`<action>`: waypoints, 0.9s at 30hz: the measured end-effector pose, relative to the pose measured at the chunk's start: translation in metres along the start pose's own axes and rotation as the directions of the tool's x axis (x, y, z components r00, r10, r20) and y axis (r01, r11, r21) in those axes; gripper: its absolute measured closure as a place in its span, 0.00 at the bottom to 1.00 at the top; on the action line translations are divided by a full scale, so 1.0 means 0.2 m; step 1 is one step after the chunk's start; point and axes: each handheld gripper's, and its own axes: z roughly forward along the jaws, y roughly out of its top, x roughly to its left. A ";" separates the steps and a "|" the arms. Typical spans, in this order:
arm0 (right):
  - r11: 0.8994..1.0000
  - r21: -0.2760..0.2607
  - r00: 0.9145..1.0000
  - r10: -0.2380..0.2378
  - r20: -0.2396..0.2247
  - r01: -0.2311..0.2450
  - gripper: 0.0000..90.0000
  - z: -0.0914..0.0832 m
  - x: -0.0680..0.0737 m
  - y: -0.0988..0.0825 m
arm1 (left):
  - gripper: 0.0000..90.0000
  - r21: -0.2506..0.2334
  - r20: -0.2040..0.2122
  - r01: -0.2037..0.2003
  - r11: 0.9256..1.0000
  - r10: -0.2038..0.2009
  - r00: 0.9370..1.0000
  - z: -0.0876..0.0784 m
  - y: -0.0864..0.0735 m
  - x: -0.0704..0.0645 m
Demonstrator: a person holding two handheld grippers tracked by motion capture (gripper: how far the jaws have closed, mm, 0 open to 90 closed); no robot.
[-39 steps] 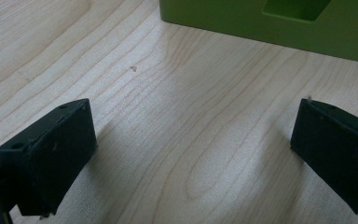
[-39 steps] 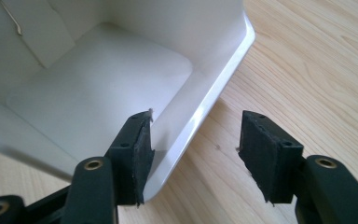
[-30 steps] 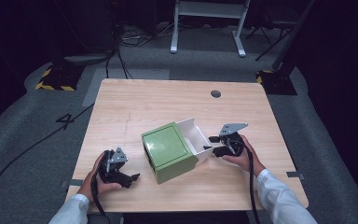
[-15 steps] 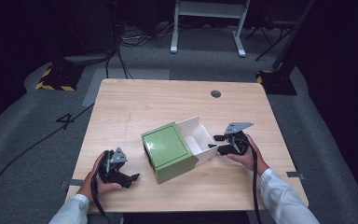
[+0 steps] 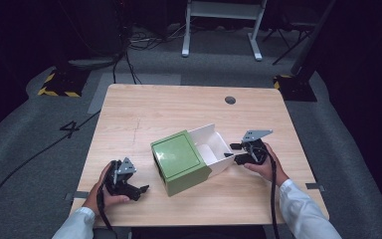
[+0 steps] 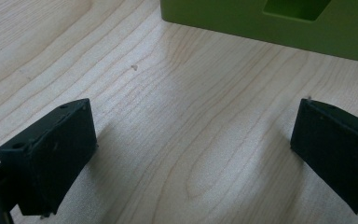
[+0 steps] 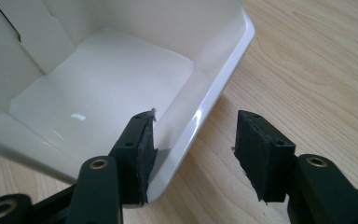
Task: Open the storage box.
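Observation:
A green box sleeve (image 5: pixel 179 162) lies in the middle of the wooden table, with a white drawer (image 5: pixel 211 144) slid partly out of its right side. My right gripper (image 5: pixel 232 153) is at the drawer's outer end. In the right gripper view it (image 7: pixel 196 125) straddles the white drawer's (image 7: pixel 102 79) end wall, one jaw inside and the other outside with a gap to the wall. Its jaws have just been opening and stand open around that wall. My left gripper (image 5: pixel 139 191) rests left of the sleeve, open (image 6: pixel 193 116) over bare wood, and the green sleeve (image 6: pixel 242 18) lies ahead of it.
A round cable hole (image 5: pixel 230 100) sits near the table's far edge. Bare wood (image 5: pixel 159 112) stretches behind the box. Cables and a white stand base (image 5: pixel 221 30) lie on the dark floor beyond the table.
The white drawer has come further out of the green sleeve towards the right, and my right gripper moved slightly right with it. The left gripper kept still.

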 end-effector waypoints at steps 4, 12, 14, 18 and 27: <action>1.000 0.003 1.000 0.003 0.003 -0.003 0.53 -0.01 -0.01 0.00 | 0.01 0.000 0.000 0.000 1.000 0.000 1.000 0.00 0.00 0.00; 1.000 0.000 1.000 -0.002 0.014 0.002 0.47 -0.03 -0.02 0.00 | 0.01 0.000 0.000 0.000 1.000 0.000 1.000 0.00 0.00 0.00; 1.000 0.000 1.000 -0.003 0.017 0.003 0.45 -0.04 -0.02 -0.01 | 0.01 0.000 0.000 0.000 1.000 0.000 1.000 0.00 0.00 0.00; 1.000 -0.029 1.000 0.005 0.025 -0.004 0.42 -0.08 -0.04 0.00 | 0.01 -0.001 0.001 0.000 1.000 0.000 1.000 0.00 0.00 0.00; 0.998 -0.061 0.998 -0.008 0.065 0.012 0.41 -0.17 -0.05 0.03 | 0.01 0.000 0.000 0.000 1.000 0.000 1.000 0.00 0.00 0.00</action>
